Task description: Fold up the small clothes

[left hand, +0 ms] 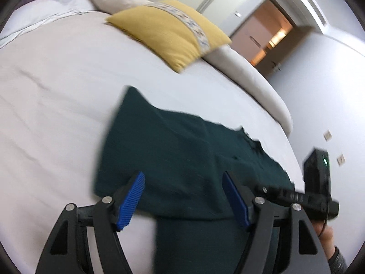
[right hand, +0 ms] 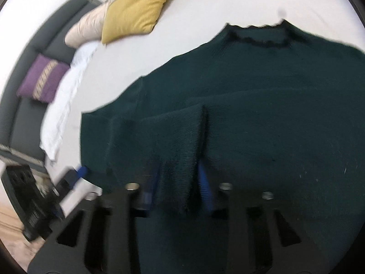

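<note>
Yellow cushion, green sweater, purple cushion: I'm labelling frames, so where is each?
Yellow cushion (left hand: 168, 34): left wrist view, its yellow face.
Green sweater (right hand: 262, 86): right wrist view, chest below collar.
Purple cushion (right hand: 43, 80): right wrist view, centre.

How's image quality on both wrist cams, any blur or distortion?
Left wrist view: mild motion smear on the dark green sweater edges and yellow pillow; heavy fisheye curve on the bed. Right wrist view: stronger blur, the right hand-held gripper and its blue pads smeared, knit cuff soft.
</note>
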`<state>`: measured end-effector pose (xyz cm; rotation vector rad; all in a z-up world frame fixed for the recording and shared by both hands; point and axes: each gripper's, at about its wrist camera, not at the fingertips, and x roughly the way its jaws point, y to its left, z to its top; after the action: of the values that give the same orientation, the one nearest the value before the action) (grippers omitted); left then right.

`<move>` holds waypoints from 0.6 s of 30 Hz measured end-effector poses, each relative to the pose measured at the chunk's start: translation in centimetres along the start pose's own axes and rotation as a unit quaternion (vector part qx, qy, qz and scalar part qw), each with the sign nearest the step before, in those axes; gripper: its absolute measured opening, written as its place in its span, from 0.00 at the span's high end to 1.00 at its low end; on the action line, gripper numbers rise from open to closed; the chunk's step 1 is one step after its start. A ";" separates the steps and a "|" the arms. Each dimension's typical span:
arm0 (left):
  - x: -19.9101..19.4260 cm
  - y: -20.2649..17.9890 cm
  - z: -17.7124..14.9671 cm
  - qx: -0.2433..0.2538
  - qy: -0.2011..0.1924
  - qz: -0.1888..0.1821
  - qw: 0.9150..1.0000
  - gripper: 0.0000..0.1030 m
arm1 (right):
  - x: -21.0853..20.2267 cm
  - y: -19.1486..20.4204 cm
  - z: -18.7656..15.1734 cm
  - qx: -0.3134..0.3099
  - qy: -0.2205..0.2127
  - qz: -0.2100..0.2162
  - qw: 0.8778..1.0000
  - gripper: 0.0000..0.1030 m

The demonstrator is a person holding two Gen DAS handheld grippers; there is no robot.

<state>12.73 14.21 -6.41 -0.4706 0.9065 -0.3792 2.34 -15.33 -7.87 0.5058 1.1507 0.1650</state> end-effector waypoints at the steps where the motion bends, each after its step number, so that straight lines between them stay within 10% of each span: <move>1: -0.2 0.7 0.4 -0.008 -0.005 0.001 1.000 0.29 | -0.1 0.4 0.0 -0.014 -0.007 -0.011 1.000 0.92; 9: -0.4 3.5 3.2 -0.057 -0.021 0.003 0.998 0.28 | -5.2 2.8 0.7 -0.076 -0.065 -0.030 0.995 0.94; 18: 4.0 3.0 3.9 -0.049 0.045 0.029 0.997 0.21 | -9.9 -4.4 1.8 -0.036 -0.092 -0.045 0.994 0.94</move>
<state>18.56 15.62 -8.58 -0.5188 1.0279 -0.3059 -0.66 -23.47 -1.15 0.3954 0.9828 0.0795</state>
